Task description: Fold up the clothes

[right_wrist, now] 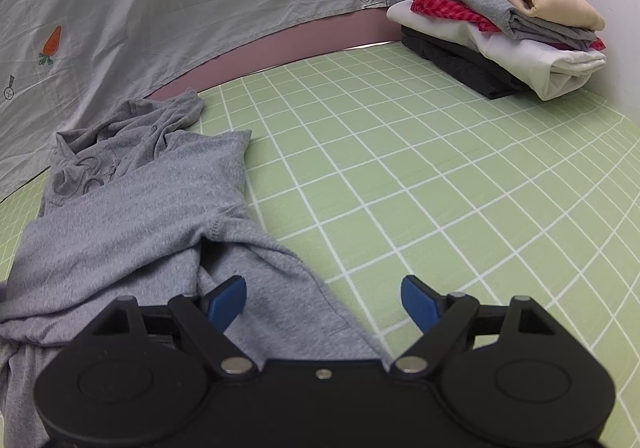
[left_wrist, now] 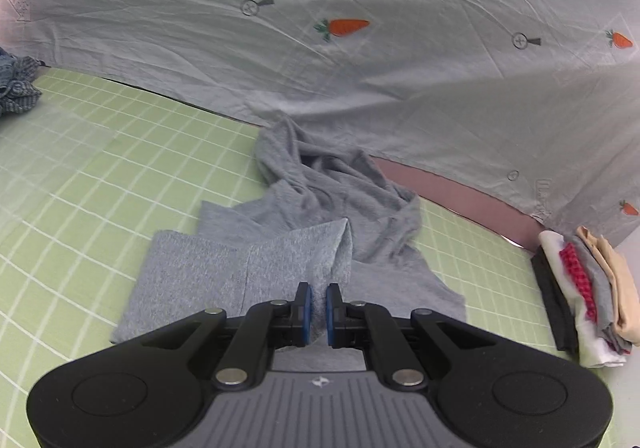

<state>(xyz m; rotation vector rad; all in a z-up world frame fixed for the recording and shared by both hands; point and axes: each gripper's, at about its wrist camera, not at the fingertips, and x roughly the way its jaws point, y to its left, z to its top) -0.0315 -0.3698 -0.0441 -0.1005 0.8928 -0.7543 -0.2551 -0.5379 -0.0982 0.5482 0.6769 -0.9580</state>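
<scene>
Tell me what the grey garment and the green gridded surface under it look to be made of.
Grey garment: soft heathered knit, probably cotton jersey; matte, limp folds, stitched seam. Green gridded surface: smooth, flat, printed white lines; looks like a vinyl or rubber mat, though fabric is possible.

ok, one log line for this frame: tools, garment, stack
left tool: shut on grey shirt | right tool: open over shirt edge | shirt: part-folded, crumpled | folded stack: far right of green mat

Rig appearance: two black handheld grippers.
Left gripper [left_wrist: 319, 312]: blue pads, silver pivot pins, ribbed grey plate with small logo. Right gripper [right_wrist: 324, 302]: blue pads, central screw.
</scene>
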